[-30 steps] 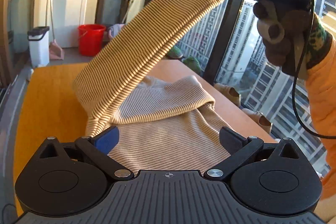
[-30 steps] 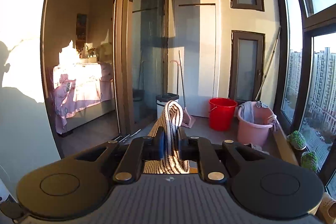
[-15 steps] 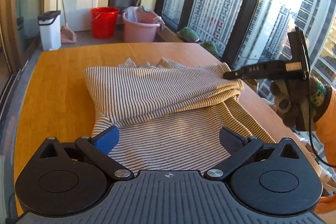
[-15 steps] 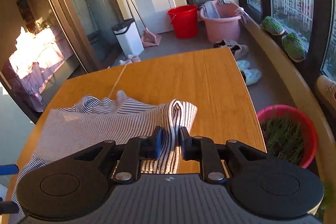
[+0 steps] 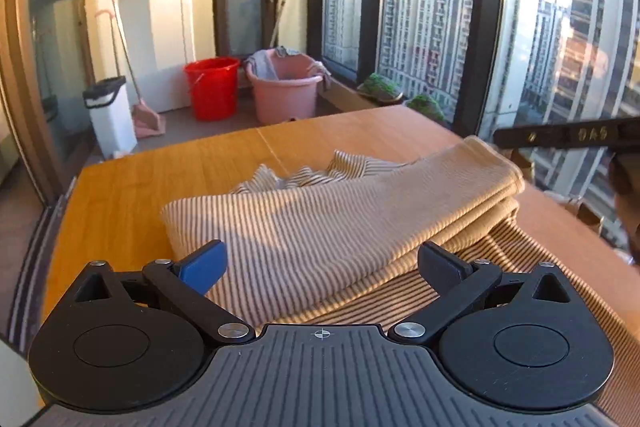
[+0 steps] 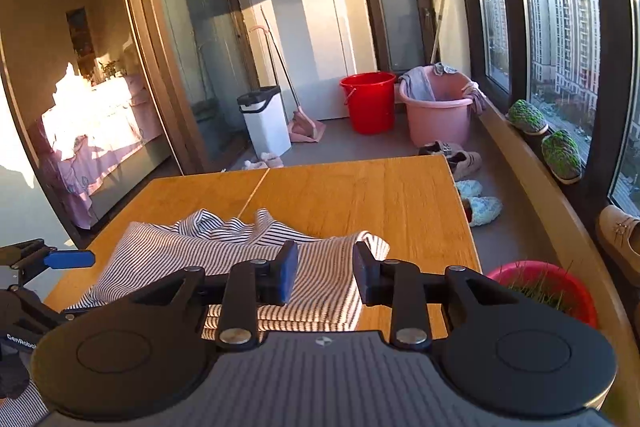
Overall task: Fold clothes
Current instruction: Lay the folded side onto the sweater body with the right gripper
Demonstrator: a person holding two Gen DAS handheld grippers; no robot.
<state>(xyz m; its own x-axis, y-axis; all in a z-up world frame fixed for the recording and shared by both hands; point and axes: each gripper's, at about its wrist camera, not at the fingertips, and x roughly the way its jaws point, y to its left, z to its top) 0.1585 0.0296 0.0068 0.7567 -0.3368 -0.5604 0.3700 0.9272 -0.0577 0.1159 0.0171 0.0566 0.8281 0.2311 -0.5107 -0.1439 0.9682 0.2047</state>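
Left gripper point(image 5: 322, 263): black two-finger tool, one blue pad; jaws spread wide, grasping nothing, hovering just above the near edge of the garment.

Cream-and-brown striped knit garment point(image 5: 320, 227): lies on the wooden table point(image 5: 140, 187). A second ago its folded panel hung lifted in the air; now it rests flat across the lower layer.

Right gripper point(image 6: 325, 273): jaws have just been opening; the doubled cloth edge sits below and ahead, no longer pinched. Released.

Judgement: this fold is laid; smoothing or another fold likely follows.
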